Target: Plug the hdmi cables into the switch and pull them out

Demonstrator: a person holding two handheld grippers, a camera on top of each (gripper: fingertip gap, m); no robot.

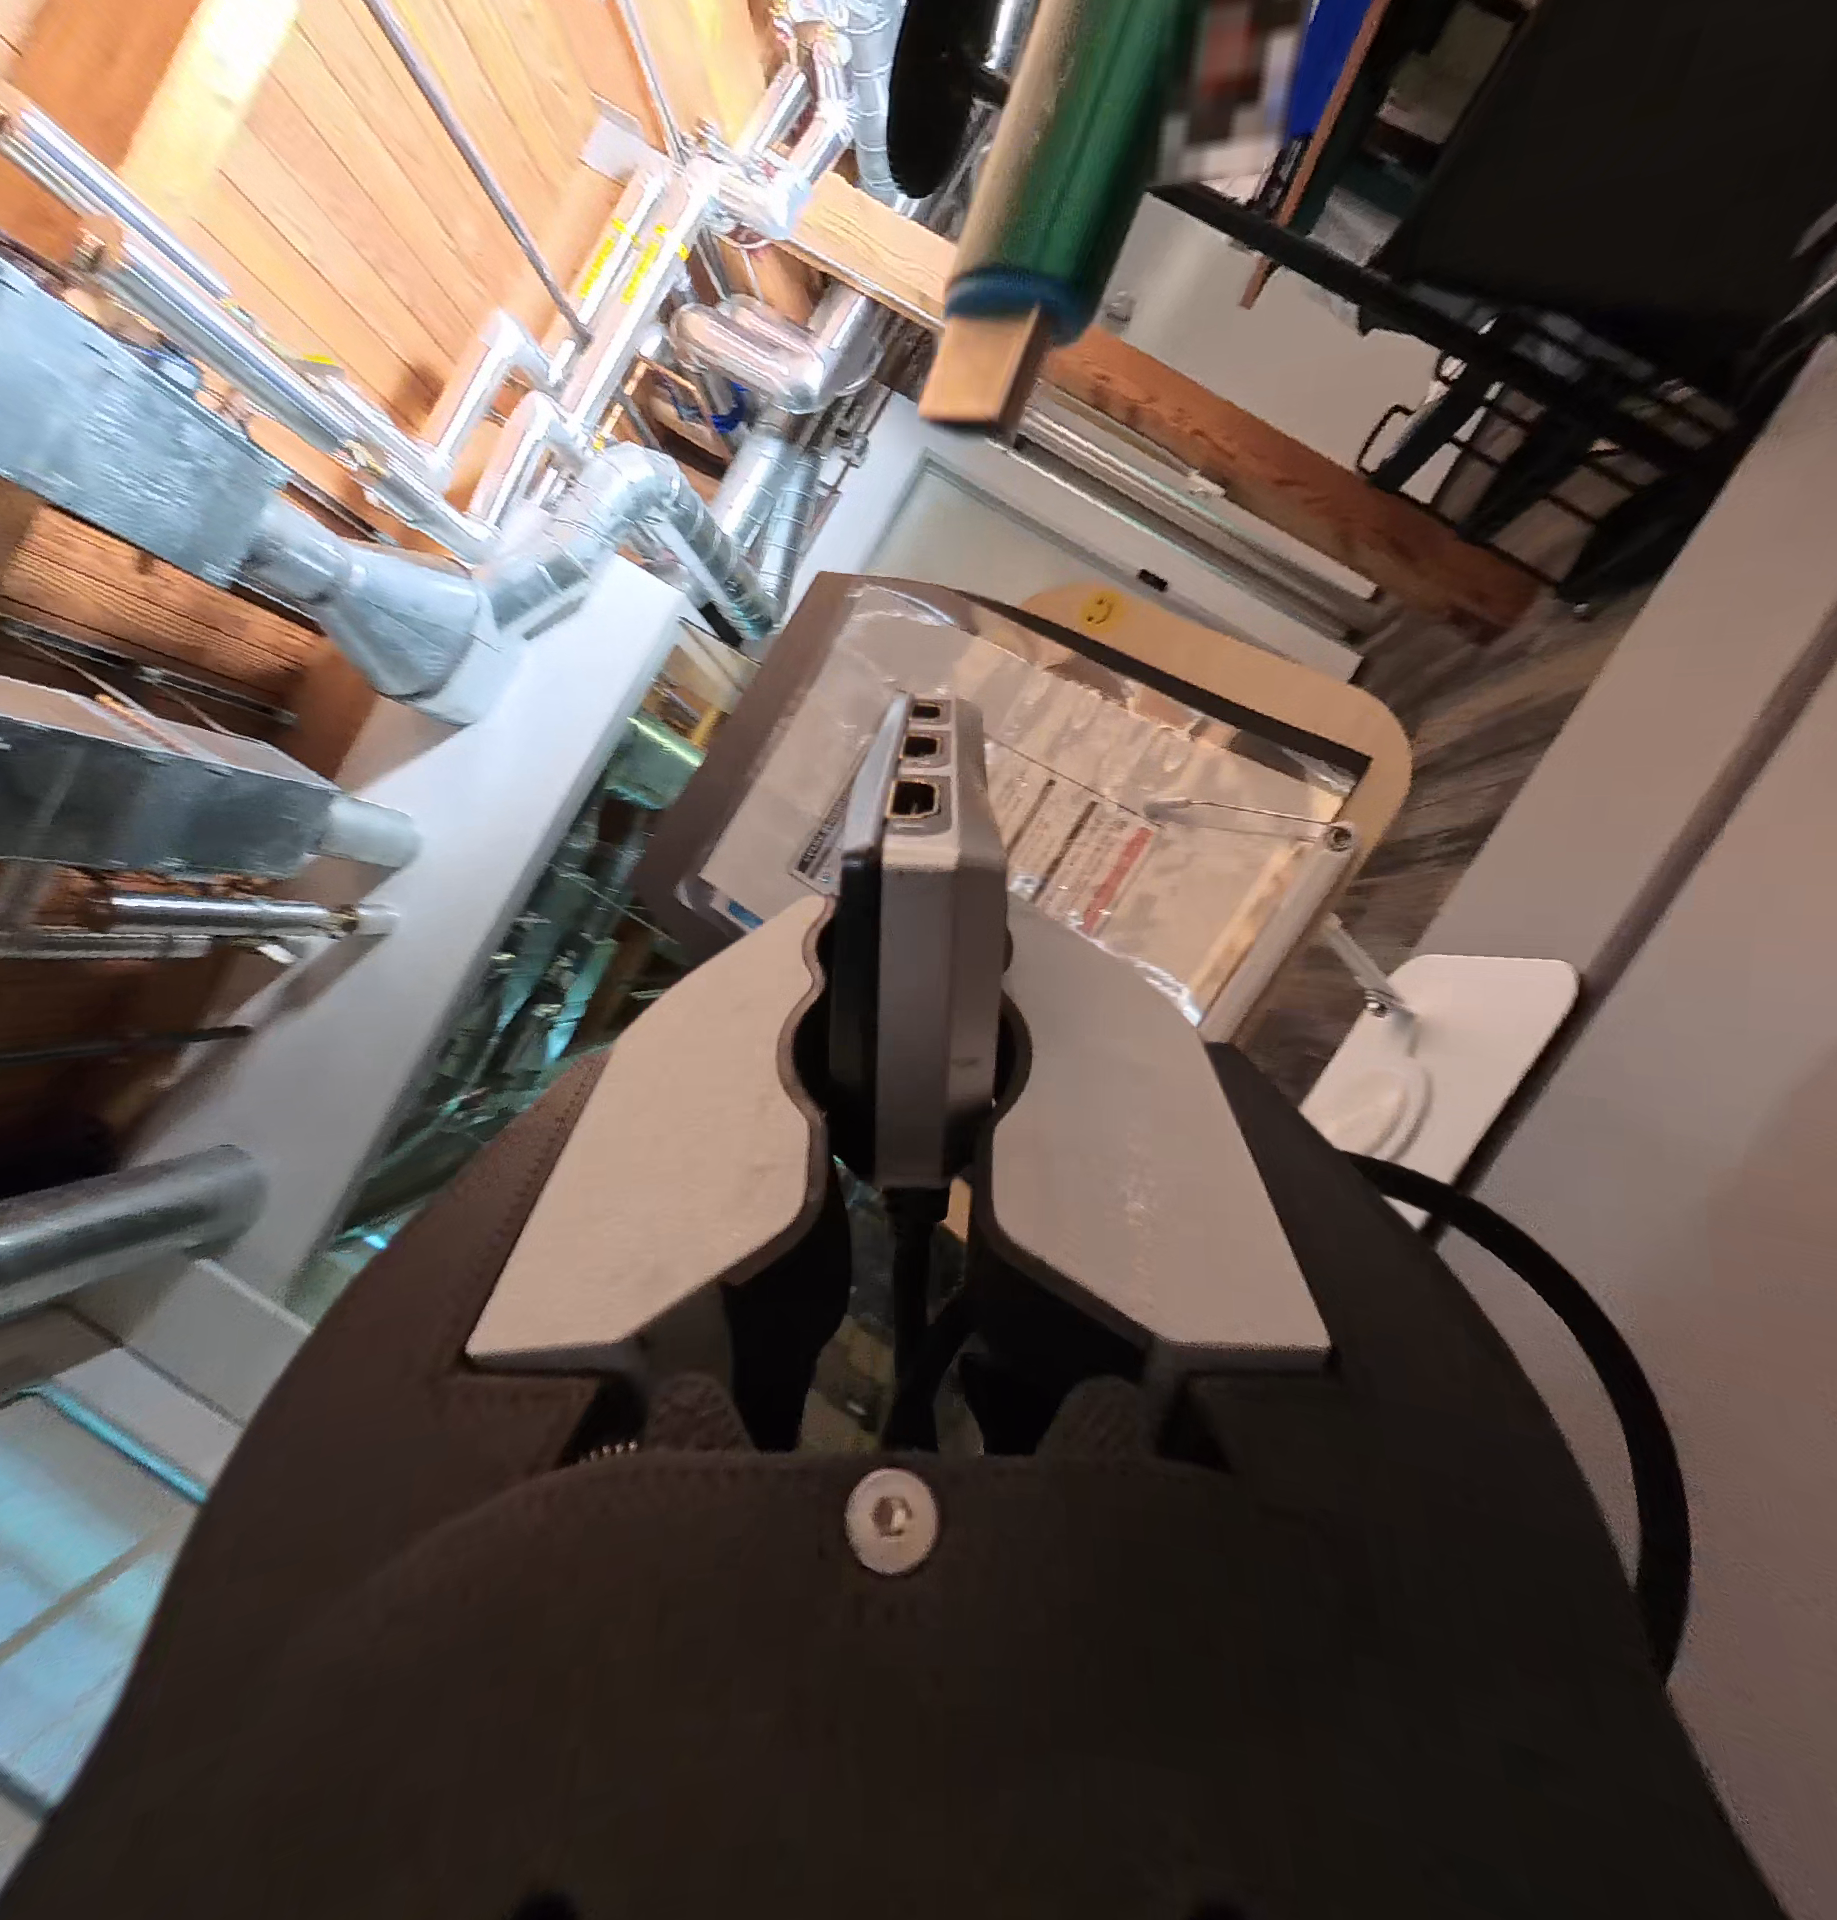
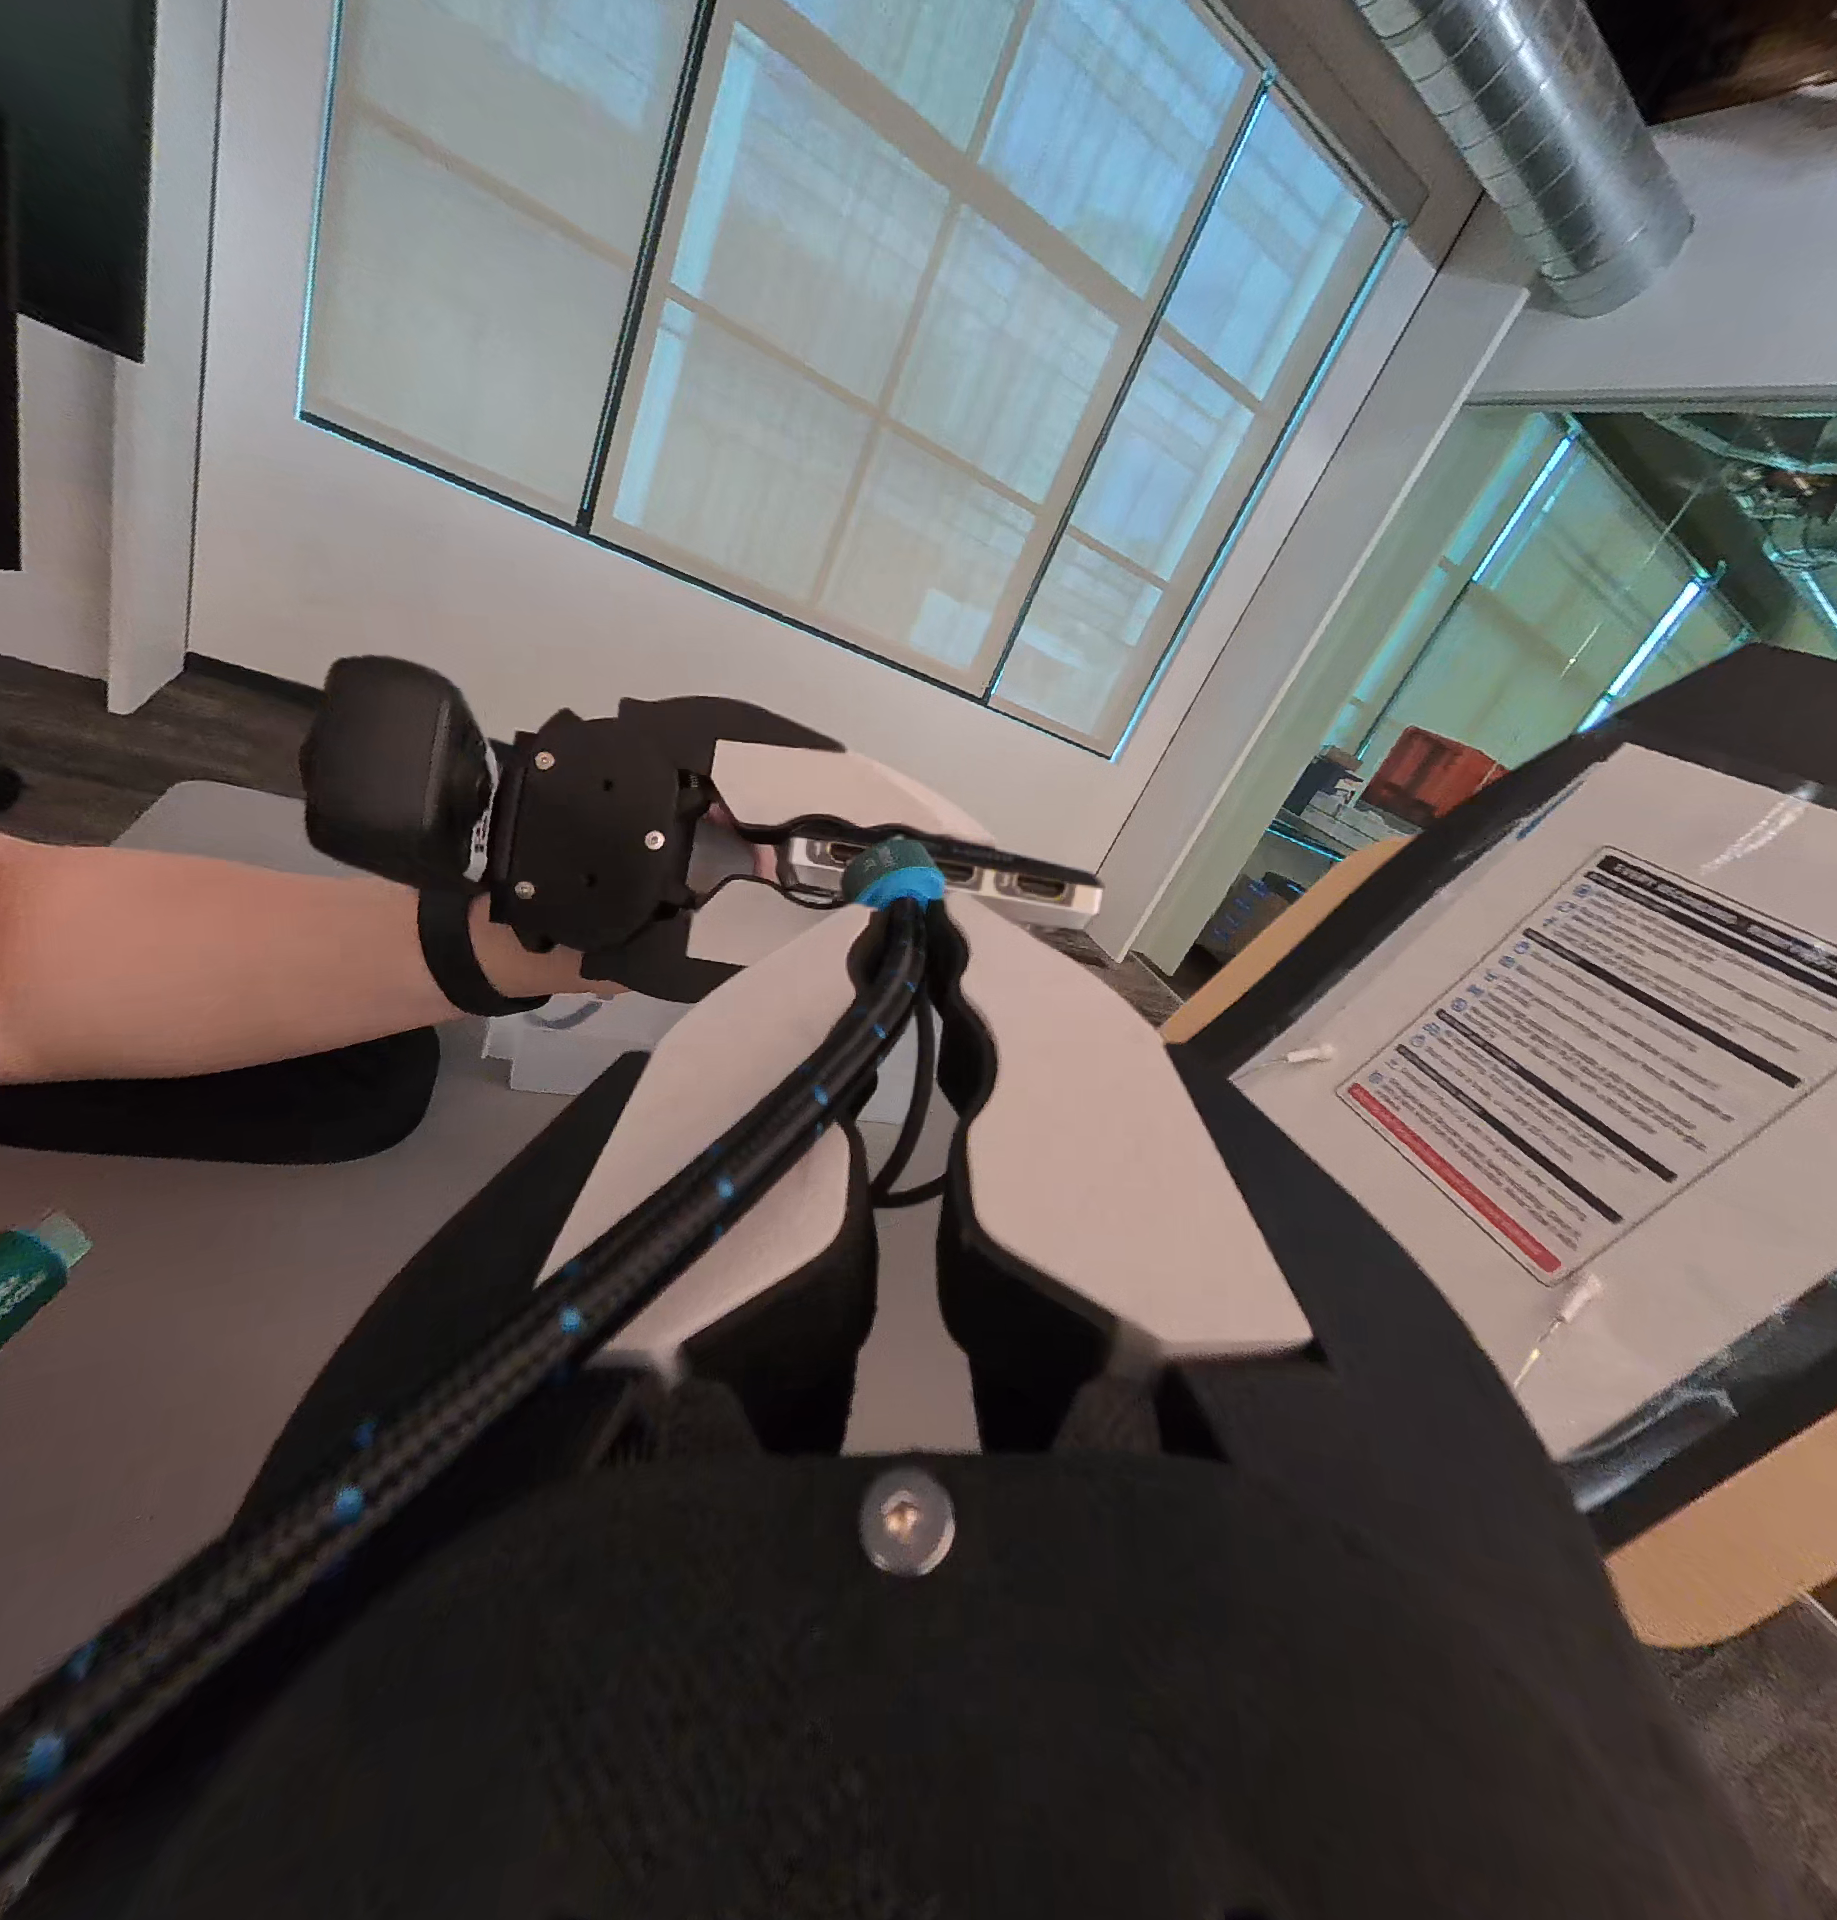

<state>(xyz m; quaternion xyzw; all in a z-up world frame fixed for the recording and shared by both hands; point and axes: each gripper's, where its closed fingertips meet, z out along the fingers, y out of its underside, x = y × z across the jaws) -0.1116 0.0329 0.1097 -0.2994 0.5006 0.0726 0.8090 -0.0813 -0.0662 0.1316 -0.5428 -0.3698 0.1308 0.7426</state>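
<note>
The left gripper [image 1: 909, 1023] is clamped tight, raised off the surface, bare forearm [image 2: 145, 956] behind it. The right gripper [image 2: 898, 935] is pinched closed, fingertips just beside the left's.

paned window [image 2: 841, 343], silver duct [image 2: 1548, 145] overhead — laminated sheet [image 2: 1579, 1039] on a grey table [image 2: 166, 1403]

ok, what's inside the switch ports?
In the left wrist view the switch shows three ports, all empty with gold edges. In the right wrist view the plug covers part of the row; whether it's seated can't be told.
</note>
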